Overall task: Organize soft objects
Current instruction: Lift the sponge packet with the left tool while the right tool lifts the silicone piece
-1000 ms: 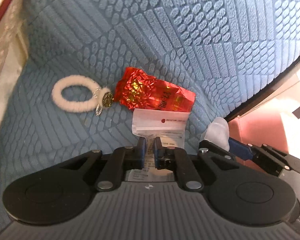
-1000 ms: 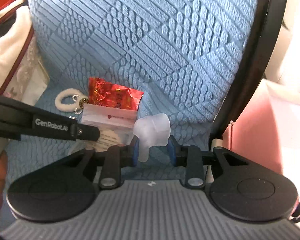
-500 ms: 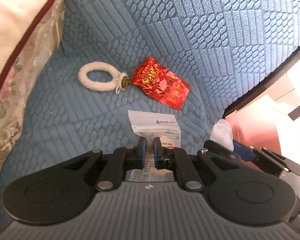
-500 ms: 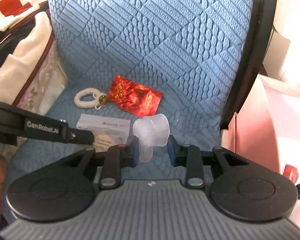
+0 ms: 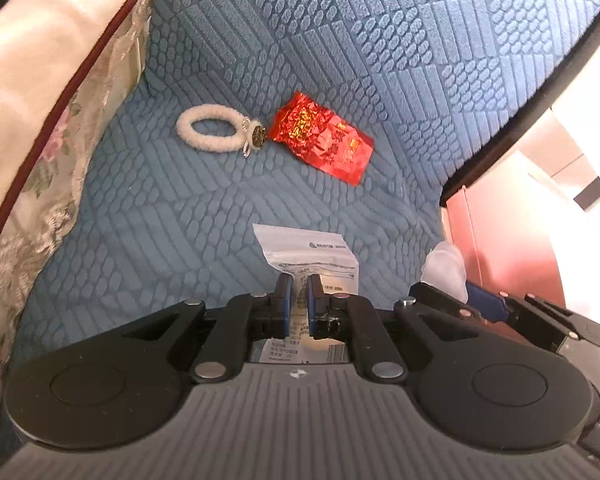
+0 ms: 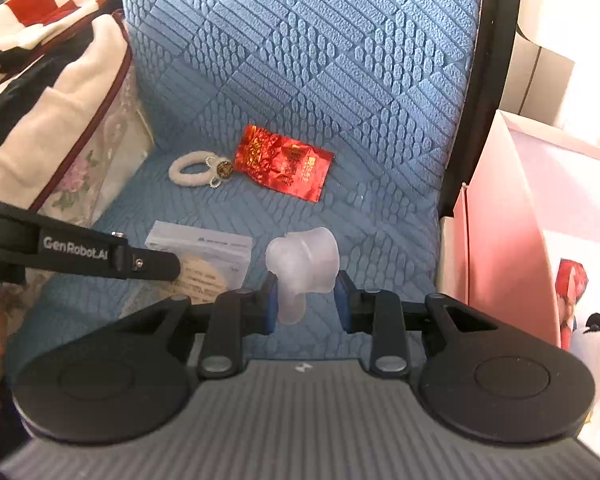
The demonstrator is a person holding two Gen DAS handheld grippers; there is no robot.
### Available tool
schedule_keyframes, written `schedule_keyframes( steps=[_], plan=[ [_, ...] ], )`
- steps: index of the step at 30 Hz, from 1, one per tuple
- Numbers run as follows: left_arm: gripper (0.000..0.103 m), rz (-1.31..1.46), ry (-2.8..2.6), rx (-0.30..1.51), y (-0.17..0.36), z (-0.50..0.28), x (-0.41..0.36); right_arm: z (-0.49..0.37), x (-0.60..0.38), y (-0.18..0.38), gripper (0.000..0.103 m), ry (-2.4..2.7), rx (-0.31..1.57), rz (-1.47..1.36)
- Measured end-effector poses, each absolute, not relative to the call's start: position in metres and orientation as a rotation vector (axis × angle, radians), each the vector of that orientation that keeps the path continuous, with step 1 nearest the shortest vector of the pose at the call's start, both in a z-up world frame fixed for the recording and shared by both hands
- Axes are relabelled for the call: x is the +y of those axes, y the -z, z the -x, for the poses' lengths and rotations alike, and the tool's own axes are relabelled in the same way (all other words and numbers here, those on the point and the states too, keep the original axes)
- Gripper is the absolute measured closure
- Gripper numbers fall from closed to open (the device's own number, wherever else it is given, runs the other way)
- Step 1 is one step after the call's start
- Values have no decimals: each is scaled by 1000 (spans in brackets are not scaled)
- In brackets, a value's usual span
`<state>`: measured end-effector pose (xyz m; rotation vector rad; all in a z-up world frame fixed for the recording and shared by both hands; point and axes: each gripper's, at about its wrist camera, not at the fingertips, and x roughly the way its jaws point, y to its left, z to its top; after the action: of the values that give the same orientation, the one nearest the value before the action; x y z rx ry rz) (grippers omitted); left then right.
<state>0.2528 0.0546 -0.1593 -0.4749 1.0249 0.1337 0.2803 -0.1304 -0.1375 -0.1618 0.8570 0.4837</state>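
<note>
I'm working in a home — a blue quilted sofa seat (image 6: pixel 300 60), a floral cushion (image 5: pixel 40 184) beside it, a folded blanket (image 6: pixel 32 40) — living-room stuff.

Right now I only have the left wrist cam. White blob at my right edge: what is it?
Observer: A translucent silicone piece, clamped in the right gripper.
Operator: Anything in the pink box beside the seat?
Observer: Yes. The pink box holds something red and something white with black patches; I cannot identify either.
Operator: What's in my pouch?
Observer: The white pouch in the left gripper shows a round beige disc inside.
</note>
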Motion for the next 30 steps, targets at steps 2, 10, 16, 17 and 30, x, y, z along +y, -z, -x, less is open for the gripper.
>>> schedule_keyframes(
  steps=[2,10,16,17,30],
  plan=[
    [93,465,-142,1026,158,-247,53,-277,-132,139,70,-481,863,163],
    [93,445,-149,1019,153,-227,44,-252,-132,137,70,-458,813,239],
    [93,469,-145,1014,152,-199,37,-243,-145,137,70,-455,843,167],
    [93,466,-142,1018,152,-194,35,-240,-146,137,70,-454,845,163],
    [93,452,-139,1013,150,-151,22,-196,-162,137,70,-451,875,160]
  ],
)
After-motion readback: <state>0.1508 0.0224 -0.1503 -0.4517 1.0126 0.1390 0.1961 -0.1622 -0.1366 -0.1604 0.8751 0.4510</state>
